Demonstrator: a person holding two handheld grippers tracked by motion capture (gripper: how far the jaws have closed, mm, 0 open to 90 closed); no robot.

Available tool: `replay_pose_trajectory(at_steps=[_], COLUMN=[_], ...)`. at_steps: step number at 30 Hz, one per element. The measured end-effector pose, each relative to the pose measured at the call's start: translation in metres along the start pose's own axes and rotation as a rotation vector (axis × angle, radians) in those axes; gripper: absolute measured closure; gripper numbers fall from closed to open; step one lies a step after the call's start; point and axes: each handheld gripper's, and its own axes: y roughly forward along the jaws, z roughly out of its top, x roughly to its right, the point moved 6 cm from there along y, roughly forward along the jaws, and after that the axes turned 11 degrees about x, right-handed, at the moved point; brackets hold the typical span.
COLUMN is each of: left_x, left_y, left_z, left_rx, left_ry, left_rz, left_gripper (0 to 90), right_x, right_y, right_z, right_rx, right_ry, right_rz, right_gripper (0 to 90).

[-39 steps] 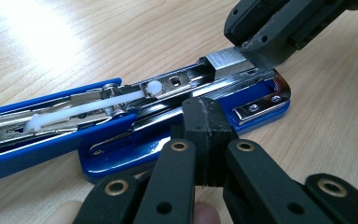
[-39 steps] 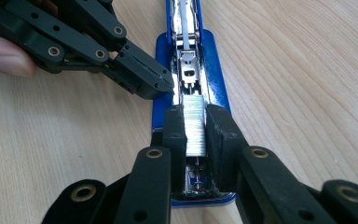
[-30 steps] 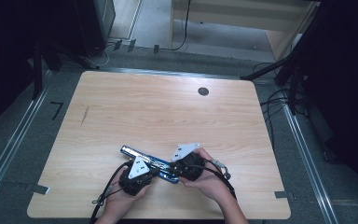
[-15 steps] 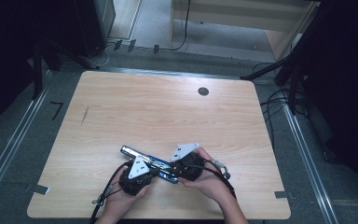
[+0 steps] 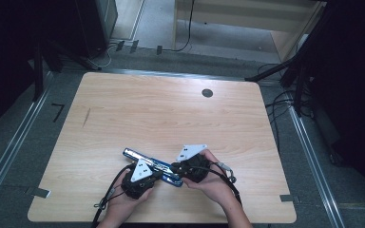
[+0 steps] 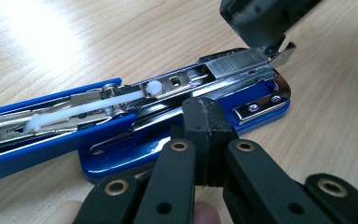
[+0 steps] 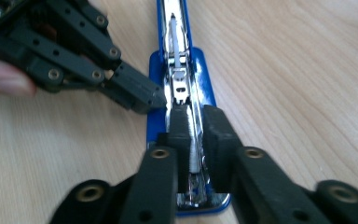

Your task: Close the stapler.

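Pale woodgrain table (image 5: 171, 114) bears opened blue stapler (image 6: 135, 135) with chrome staple strip (image 6: 240, 63).

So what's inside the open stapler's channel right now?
In the stapler, a strip of staples sits at the front end of the metal channel, with the white pusher behind it. The right tool straddles that end, covering the staples from its own view.

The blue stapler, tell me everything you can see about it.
The stapler is blue with shiny metal inner parts, lying swung open on the wooden table near its front edge. Its magazine channel shows a white pusher and a strip of staples. The left gripper, jaws together, presses its base; the right gripper straddles the magazine's front end.
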Motion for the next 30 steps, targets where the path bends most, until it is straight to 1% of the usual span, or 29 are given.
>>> replay_pose_trajectory(at_steps=[1, 2, 3, 6, 8, 13, 16, 20, 30], left_x=[0.000, 0.000, 0.000, 0.000, 0.000, 0.000, 0.000, 0.000, 0.000], left_y=[0.000, 0.000, 0.000, 0.000, 0.000, 0.000, 0.000, 0.000, 0.000], left_z=[0.000, 0.000, 0.000, 0.000, 0.000, 0.000, 0.000, 0.000, 0.000], left_rx=[0.000, 0.000, -0.001, -0.001, -0.001, -0.002, -0.002, -0.001, -0.001], left_ry=[0.001, 0.001, 0.002, 0.002, 0.004, 0.001, 0.001, 0.000, 0.000], left_rz=[0.000, 0.000, 0.000, 0.001, 0.001, 0.000, 0.000, 0.000, 0.000], left_gripper=[90.0, 90.0, 90.0, 90.0, 90.0, 90.0, 90.0, 90.0, 90.0], right_x=[0.000, -0.001, -0.002, -0.003, -0.004, -0.006, -0.006, -0.006, -0.004], right_y=[0.001, 0.002, 0.004, 0.010, 0.014, 0.024, 0.026, 0.025, 0.017], right_z=[0.001, 0.001, 0.002, 0.005, 0.006, 0.006, 0.004, 0.002, -0.003], right_rx=[0.012, 0.013, 0.022, 0.037, 0.034, 0.027, 0.011, -0.009, -0.014], right_ry=[0.004, 0.012, 0.008, 0.011, 0.018, 0.006, -0.003, -0.005, -0.019], right_rz=[-0.002, -0.001, -0.003, -0.006, -0.004, -0.001, -0.004, -0.006, -0.003], right_gripper=[86.7, 88.1, 89.0, 90.0, 90.0, 90.0, 90.0, 90.0, 90.0])
